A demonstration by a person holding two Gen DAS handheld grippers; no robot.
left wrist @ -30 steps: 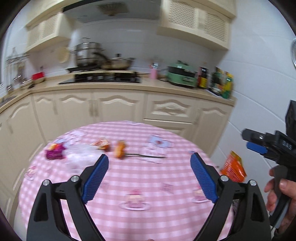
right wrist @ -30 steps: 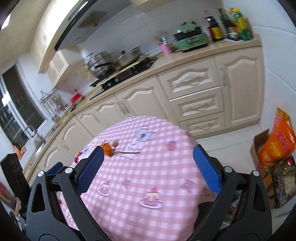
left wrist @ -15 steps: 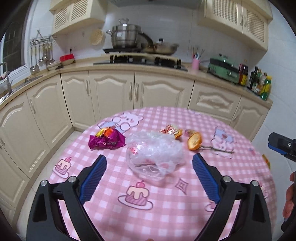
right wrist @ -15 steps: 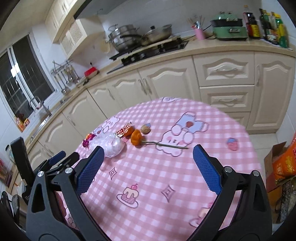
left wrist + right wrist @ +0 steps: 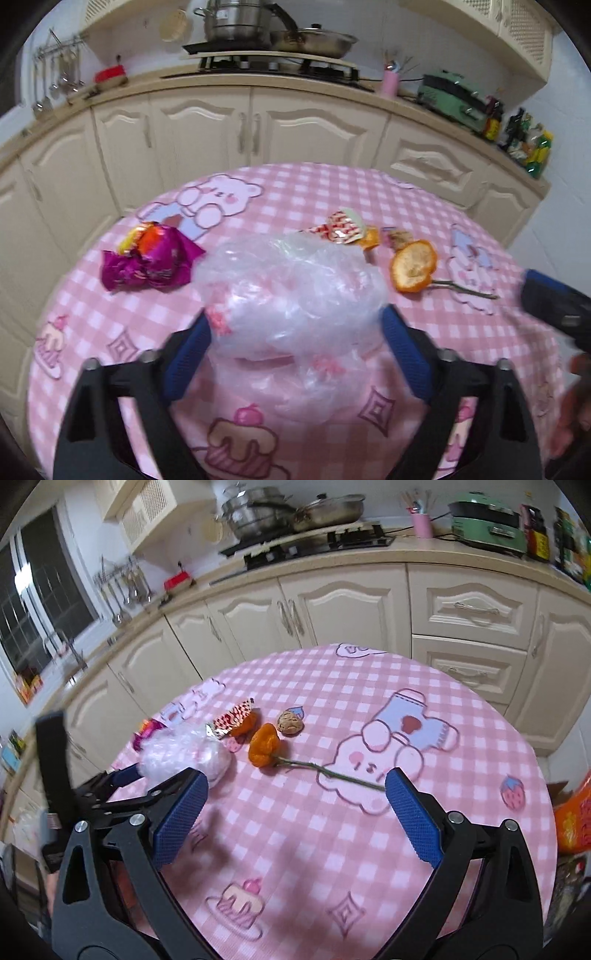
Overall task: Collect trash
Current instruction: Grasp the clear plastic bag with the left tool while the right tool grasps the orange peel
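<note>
A crumpled clear plastic bag [image 5: 288,295] lies on the round table with a pink checked cloth [image 5: 314,192]. My left gripper [image 5: 295,321] straddles the bag; its jaws are closing, the blue pads at the bag's sides without squeezing it. Behind the bag lie a purple wrapper [image 5: 147,262], a red-and-white wrapper [image 5: 343,229], an orange peel [image 5: 413,266] on a thin stem, and a small nut shell [image 5: 397,236]. My right gripper [image 5: 295,775] hovers open and empty over the cloth, just in front of the peel [image 5: 264,746] and its stem [image 5: 332,771]; the bag [image 5: 184,753] lies to its left.
Cream cabinets [image 5: 332,602] and a counter with a stove, pots and a green cooker [image 5: 487,517] curve behind the table. An orange package [image 5: 572,823] stands on the floor beyond the table's right edge. A hand shows at the right edge of the left wrist view.
Both grippers have come forward and down toward the table. The left one has closed in on the plastic bag, which now sits between its narrowing jaws. The right one has neared the orange peel.
</note>
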